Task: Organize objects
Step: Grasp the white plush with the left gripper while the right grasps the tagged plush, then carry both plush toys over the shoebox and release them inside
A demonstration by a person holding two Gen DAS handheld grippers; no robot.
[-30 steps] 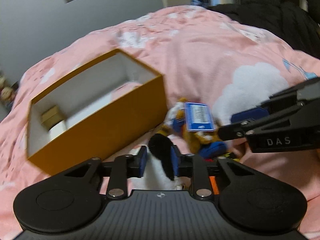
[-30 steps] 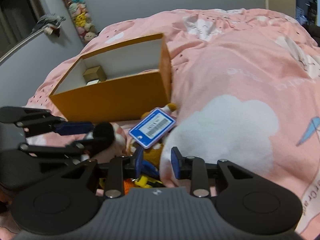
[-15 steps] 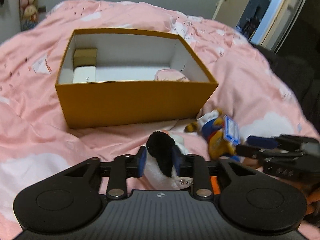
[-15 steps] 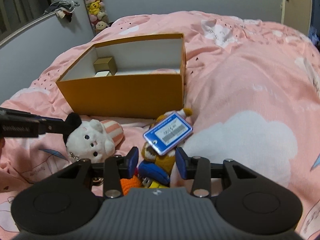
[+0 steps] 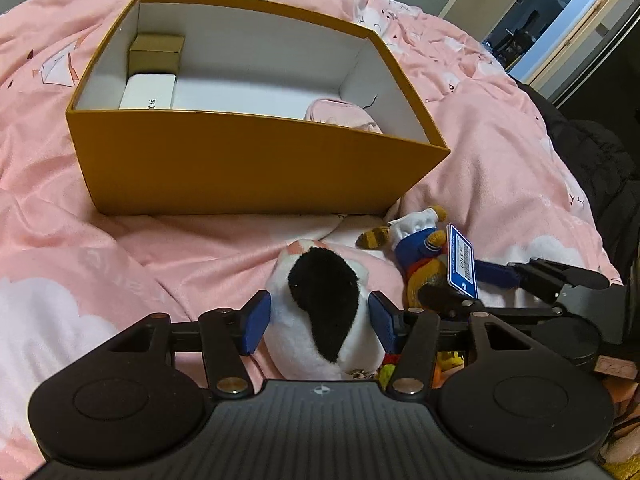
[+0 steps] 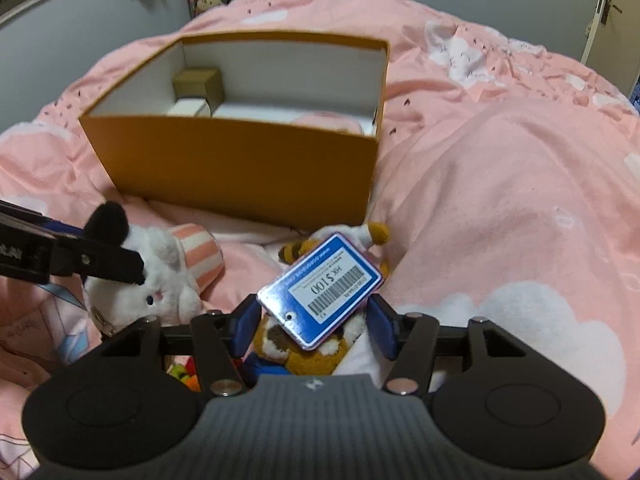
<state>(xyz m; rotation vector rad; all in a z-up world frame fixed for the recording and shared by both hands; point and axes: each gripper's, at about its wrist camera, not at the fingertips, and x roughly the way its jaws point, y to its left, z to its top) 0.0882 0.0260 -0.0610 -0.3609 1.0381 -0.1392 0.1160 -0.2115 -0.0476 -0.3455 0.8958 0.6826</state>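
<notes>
An open orange box (image 5: 248, 168) with white inner walls sits on the pink bedspread; it also shows in the right wrist view (image 6: 240, 164). My left gripper (image 5: 318, 322) has its jaws apart around a white plush with a black ear (image 5: 324, 304), seen from the right as well (image 6: 148, 280). My right gripper (image 6: 314, 324) has its jaws apart around a brown-and-blue plush (image 6: 304, 352) carrying a blue price tag (image 6: 324, 290). That plush (image 5: 424, 256) lies to the right in the left view.
Inside the box are a small gold box (image 5: 156, 54), a white box (image 5: 148, 92) and a pink item (image 5: 340, 114). Colourful small toys (image 6: 186, 374) lie under the grippers. A dark blanket (image 5: 592, 152) lies at the right; a doorway (image 5: 560, 12) stands beyond.
My left gripper's jaws have widened around the white plush and the view has moved closer to the box. My right gripper's jaws have widened around the tagged plush.
</notes>
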